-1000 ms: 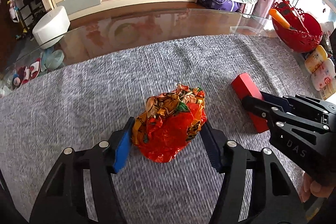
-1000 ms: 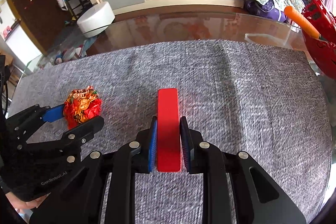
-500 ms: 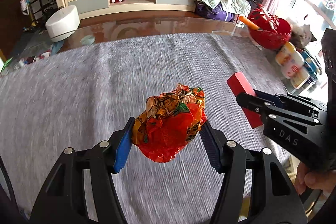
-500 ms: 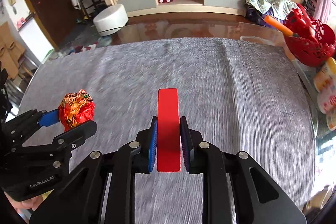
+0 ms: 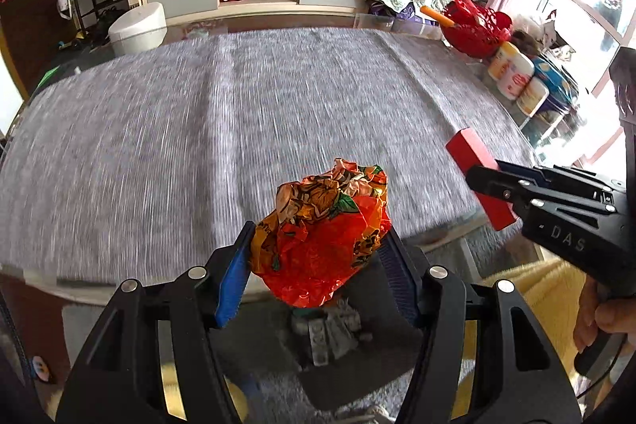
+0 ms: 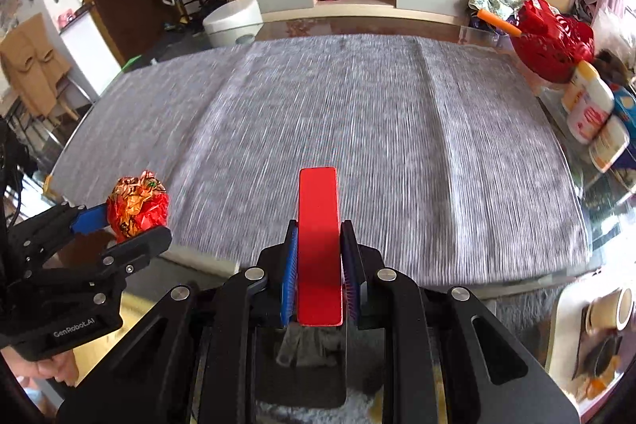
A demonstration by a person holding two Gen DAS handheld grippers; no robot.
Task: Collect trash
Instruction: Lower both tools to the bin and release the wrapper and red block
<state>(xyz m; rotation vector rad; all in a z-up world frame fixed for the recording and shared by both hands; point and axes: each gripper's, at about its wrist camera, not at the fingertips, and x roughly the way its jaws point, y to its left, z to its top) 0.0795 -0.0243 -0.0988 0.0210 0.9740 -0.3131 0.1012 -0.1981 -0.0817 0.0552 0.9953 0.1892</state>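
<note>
Wrapper first: my left gripper (image 5: 314, 261) clamps the crumpled red-orange wrapper (image 5: 324, 229), lifted above the near edge of the grey-clothed table (image 5: 238, 130). Just beside it, my right gripper (image 6: 318, 269), nearly closed, pinches the flat red block (image 6: 319, 245) upright over that edge.

Crumpled wrapper (image 5: 324, 233) in left gripper (image 5: 318, 267), block (image 6: 319, 245) in right gripper (image 6: 319, 265) beside it, both over tabletop (image 5: 238, 114) near edge, basket (image 5: 475, 26) at far right corner
</note>
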